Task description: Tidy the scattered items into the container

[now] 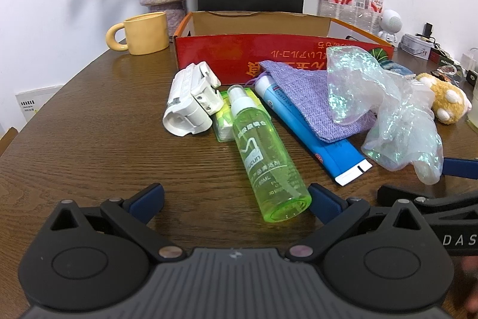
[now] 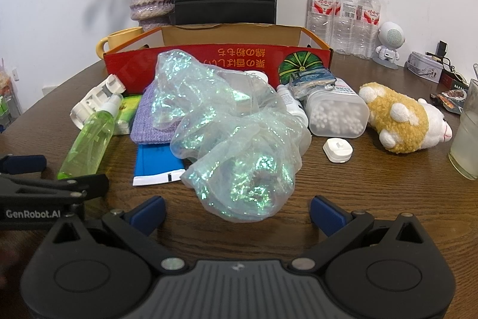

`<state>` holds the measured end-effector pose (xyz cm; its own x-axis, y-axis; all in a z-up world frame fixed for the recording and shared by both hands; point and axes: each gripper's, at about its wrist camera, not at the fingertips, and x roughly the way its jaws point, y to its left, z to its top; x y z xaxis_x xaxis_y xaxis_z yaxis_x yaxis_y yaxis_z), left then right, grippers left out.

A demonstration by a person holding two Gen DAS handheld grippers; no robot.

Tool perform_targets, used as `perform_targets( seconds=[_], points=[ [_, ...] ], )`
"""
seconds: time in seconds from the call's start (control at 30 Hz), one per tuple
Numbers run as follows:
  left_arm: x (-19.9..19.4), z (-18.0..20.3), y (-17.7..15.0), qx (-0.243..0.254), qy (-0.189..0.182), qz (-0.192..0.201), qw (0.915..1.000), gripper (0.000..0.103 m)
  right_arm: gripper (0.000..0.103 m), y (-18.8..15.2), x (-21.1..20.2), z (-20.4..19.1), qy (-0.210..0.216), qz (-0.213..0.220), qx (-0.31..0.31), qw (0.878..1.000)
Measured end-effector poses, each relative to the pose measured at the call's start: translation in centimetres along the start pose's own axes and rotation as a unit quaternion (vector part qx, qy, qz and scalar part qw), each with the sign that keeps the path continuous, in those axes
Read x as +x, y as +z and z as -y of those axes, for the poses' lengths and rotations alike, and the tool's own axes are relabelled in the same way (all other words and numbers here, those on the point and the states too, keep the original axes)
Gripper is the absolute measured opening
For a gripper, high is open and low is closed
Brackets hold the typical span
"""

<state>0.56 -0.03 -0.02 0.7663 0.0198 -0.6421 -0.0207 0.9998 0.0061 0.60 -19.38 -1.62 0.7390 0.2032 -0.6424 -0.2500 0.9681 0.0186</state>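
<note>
both grippers sit low over the wooden table [image 1: 89,145], on the near side of the red cardboard box [image 1: 269,56], and both are spread wide with nothing between their blue pads. left gripper [image 1: 236,199] faces the green spray bottle [image 1: 266,151], whose base lies between its fingertips without touching either pad. right gripper [image 2: 237,210] faces the iridescent film bag [image 2: 236,139], which bulges toward it just short of the pads.

judging by what shows, the tidying has barely begun, or not at all. the little of the box interior that is visible looks bare, though its floor is hidden behind the front wall. everything scattered lies in front of the box: a white folding gadget [image 1: 191,103] near its left corner, a small green packet [image 1: 224,118] beside that, the spray bottle, a blue tube [image 1: 313,133] partly under a purple knit pouch [image 1: 310,103], and the film bag on top of the pouch. toward the box's right end lie a cotton swab tub [image 2: 337,115], a small white cap-like piece [image 2: 337,150] and a plush toy [image 2: 403,121]. all of it seems left to do.
</note>
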Motion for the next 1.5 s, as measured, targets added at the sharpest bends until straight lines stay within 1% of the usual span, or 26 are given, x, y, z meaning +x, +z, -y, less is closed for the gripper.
perform_targets(
  seconds=[0.2,0.33,0.47,0.57,0.6,0.63,0.67,0.73,0.77,0.8,0.83,0.87,0.9,0.93,0.97,1.0,1.03,1.13,1.2,1.27,1.3,1.33,1.37,1.4,1.43,1.5],
  points=[
    [-2.4,0.2,-1.9,0.008,-0.007,0.001,0.9999,0.103,0.103,-1.7,-1.9,-0.3,-0.001,0.001,0.002,1.000],
    [-2.7,0.6,-2.1,-0.005,0.006,0.001,1.0000,0.103,0.103,-2.2,-2.4,-0.3,-0.001,0.001,0.001,1.000],
    [-2.5,0.7,-1.9,-0.005,0.007,0.000,1.0000,0.103,0.103,-2.1,-2.3,-0.4,-0.005,0.001,0.003,1.000],
    [-2.5,0.6,-1.8,0.001,0.003,0.002,1.0000,0.103,0.103,-1.9,-2.3,-0.2,0.002,-0.003,-0.002,1.000],
    [-2.5,0.6,-1.8,0.004,0.000,0.003,1.0000,0.103,0.092,-1.4,-2.8,0.0,0.005,0.001,0.003,1.000],
    [-2.6,0.5,-1.6,0.007,-0.010,0.007,0.9999,0.103,0.073,-1.0,-3.3,0.3,0.009,0.005,0.008,1.000],
    [-2.8,0.4,-1.2,0.009,-0.024,0.013,0.9996,0.103,0.068,-0.5,-3.9,0.5,0.012,0.011,0.013,1.000],
    [-3.0,0.3,-0.2,0.006,-0.049,0.030,0.9983,0.103,0.068,1.1,-5.3,0.9,0.020,0.055,0.007,0.998],
    [-2.9,0.2,0.6,-0.001,-0.057,0.044,0.9974,0.103,0.069,2.1,-5.2,0.8,0.017,0.065,-0.005,0.998],
    [-2.5,0.3,1.2,-0.004,-0.059,0.044,0.9973,0.101,0.071,3.2,-5.1,0.7,0.015,0.074,-0.017,0.997],
    [-1.6,0.5,1.9,-0.003,-0.058,0.029,0.9979,0.088,0.070,4.0,-4.2,0.7,0.020,0.067,-0.028,0.997],
    [-0.7,0.5,2.3,-0.009,-0.061,0.008,0.9981,0.065,0.070,4.7,-2.8,0.7,0.027,0.055,-0.031,0.998],
    [0.2,0.3,2.7,-0.018,-0.066,-0.013,0.9976,0.055,0.068,5.0,-1.6,0.8,0.032,0.041,-0.029,0.998],
    [0.6,0.2,2.8,-0.025,-0.069,-0.019,0.9971,0.051,0.063,5.2,-0.6,0.8,0.036,0.026,-0.028,0.999],
    [0.6,0.0,2.8,-0.030,-0.071,-0.017,0.9968,0.043,0.058,5.0,0.1,0.8,0.035,0.017,-0.029,0.999],
    [0.6,-0.2,2.8,-0.032,-0.074,-0.018,0.9966,0.040,0.044,4.8,0.7,0.7,0.035,0.008,-0.029,0.999],
    [0.5,-0.5,2.6,-0.033,-0.076,-0.020,0.9963,0.036,0.025,4.5,0.8,0.8,0.037,0.005,-0.024,0.999],
    [-1.8,-1.2,1.7,-0.030,-0.094,-0.013,0.9951,0.033,0.014,3.5,-0.7,0.9,0.044,0.001,-0.017,0.999],
    [-3.6,-1.6,0.7,-0.007,-0.104,-0.011,0.9945,0.032,0.014,2.6,-2.3,1.0,0.053,-0.002,-0.014,0.999],
    [-4.4,-1.7,-0.1,0.002,-0.110,-0.020,0.9937,0.032,0.017,1.2,-4.5,1.2,0.071,-0.010,-0.006,0.997],
    [-4.8,-1.8,-0.5,0.006,-0.113,-0.026,0.9932,0.033,0.026,0.7,-5.2,1.3,0.078,-0.013,-0.001,0.997],
    [-5.0,-1.8,-0.8,0.009,-0.110,-0.028,0.9935,0.043,0.035,0.4,-5.9,1.4,0.081,-0.012,0.001,0.997],
    [-5.1,-1.7,-0.9,0.013,-0.102,-0.027,0.9943,0.059,0.042,0.0,-6.4,1.3,0.083,-0.011,-0.002,0.996],
    [-5.2,-1.5,-0.9,0.018,-0.097,-0.023,0.9948,0.065,0.058,0.0,-6.7,1.2,0.082,-0.010,-0.009,0.997],
    [-5.3,-1.3,-0.9,0.023,-0.095,-0.017,0.9950,0.073,0.069,-0.1,-6.9,1.0,0.078,-0.009,-0.019,0.997],
    [-4.8,-1.1,-0.9,0.024,-0.101,-0.033,0.9940,0.074,0.071,0.0,-6.2,0.7,0.068,-0.011,-0.029,0.997]
  ],
)
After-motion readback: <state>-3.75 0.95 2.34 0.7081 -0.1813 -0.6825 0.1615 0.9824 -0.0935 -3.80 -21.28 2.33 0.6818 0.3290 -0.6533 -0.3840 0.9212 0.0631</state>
